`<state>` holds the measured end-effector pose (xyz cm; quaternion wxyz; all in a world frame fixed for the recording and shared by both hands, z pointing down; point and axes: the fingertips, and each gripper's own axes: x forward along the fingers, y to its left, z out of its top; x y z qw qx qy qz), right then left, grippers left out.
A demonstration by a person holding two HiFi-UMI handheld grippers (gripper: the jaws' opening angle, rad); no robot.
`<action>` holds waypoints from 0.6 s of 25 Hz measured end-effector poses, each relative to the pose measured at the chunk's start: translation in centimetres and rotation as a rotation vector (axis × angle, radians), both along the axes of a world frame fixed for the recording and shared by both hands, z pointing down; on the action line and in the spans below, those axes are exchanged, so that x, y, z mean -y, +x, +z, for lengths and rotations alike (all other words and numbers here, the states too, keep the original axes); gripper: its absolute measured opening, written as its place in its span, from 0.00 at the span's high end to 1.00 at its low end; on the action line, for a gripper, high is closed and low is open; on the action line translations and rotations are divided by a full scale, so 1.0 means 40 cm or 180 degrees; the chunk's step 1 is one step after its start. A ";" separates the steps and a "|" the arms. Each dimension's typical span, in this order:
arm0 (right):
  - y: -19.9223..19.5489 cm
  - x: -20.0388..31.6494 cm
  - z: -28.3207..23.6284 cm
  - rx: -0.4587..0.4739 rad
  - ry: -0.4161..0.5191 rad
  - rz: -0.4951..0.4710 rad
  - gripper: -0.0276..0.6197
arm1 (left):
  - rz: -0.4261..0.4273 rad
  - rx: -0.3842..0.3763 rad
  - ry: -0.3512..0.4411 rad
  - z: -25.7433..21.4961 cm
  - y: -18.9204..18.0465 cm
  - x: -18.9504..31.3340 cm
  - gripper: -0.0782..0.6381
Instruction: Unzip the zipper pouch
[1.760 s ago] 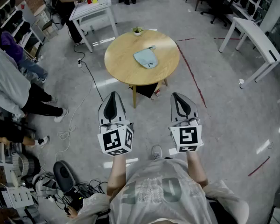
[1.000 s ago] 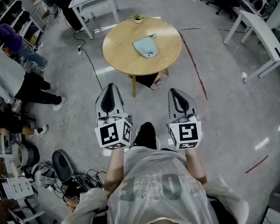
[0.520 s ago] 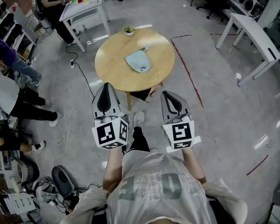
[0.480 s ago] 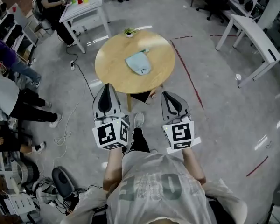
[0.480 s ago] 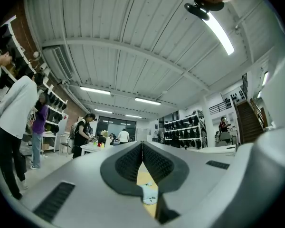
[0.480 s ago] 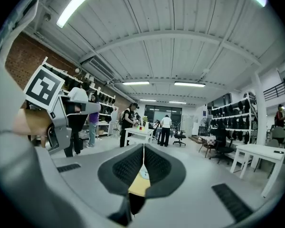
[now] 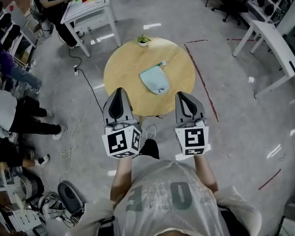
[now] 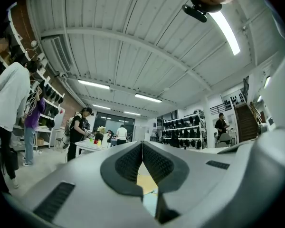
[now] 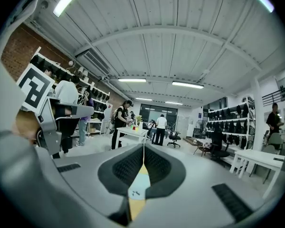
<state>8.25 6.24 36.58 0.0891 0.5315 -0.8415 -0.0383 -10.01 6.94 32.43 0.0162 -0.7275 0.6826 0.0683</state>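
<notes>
Standing by the round worktop [image 7: 123, 73], you hold the left tongs [image 7: 117, 93] and the right tongs [image 7: 183, 96] side by side at its near edge, each with its jaws pressed together on nothing. The light blue zipper pouch [image 7: 154, 79] lies flat near the worktop's middle, apart from both tongs. A small potted plant [image 7: 143, 40] sits at the far edge.
</notes>
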 end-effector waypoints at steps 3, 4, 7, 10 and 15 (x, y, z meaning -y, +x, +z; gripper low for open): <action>-0.044 0.101 -0.009 -0.0052 -0.0026 0.0075 0.91 | 0.0047 0.0015 -0.0037 -0.002 -0.046 0.108 0.85; -0.059 0.136 -0.012 -0.0072 -0.0038 0.0104 0.91 | 0.0060 0.0014 -0.0048 -0.003 -0.064 0.146 0.85; -0.101 0.237 -0.012 -0.0119 -0.0081 0.0193 0.91 | 0.0093 0.0006 -0.0076 0.003 -0.113 0.255 0.85; -0.132 0.326 0.004 -0.0193 -0.0134 0.0298 0.91 | 0.0131 -0.0010 -0.0118 0.023 -0.148 0.350 0.85; -0.187 0.435 0.043 -0.0224 -0.0311 0.0305 0.91 | 0.0162 0.0004 -0.0181 0.044 -0.189 0.459 0.85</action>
